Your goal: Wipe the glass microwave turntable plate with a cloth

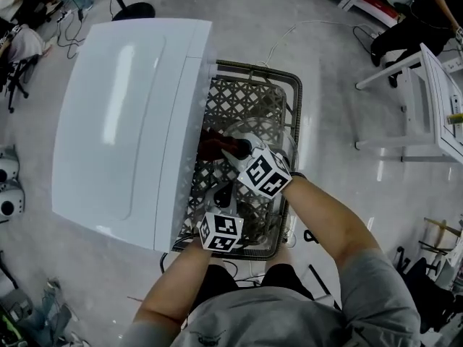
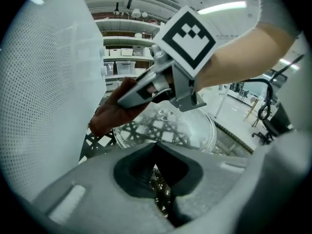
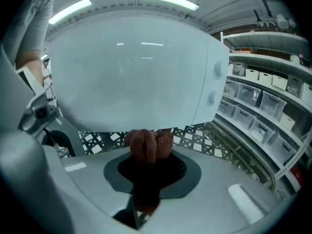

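The round glass turntable plate (image 1: 269, 137) lies tilted over the lattice of a wire basket (image 1: 297, 107). In the left gripper view the glass plate (image 2: 170, 126) is just ahead, and its near rim runs in between the jaws of my left gripper (image 2: 156, 155), which is shut on it. My right gripper (image 3: 146, 155) is shut on a bunched dark red cloth (image 3: 148, 144). In the head view the cloth (image 1: 215, 146) is pressed at the plate's left side, next to the microwave. The left gripper (image 1: 224, 197) sits at the plate's near edge.
A white microwave (image 1: 123, 114) stands right beside the basket on the left and fills the right gripper view as a white wall (image 3: 131, 72). White table frames (image 1: 427, 114) stand to the right. Cables lie on the grey floor (image 1: 325, 42).
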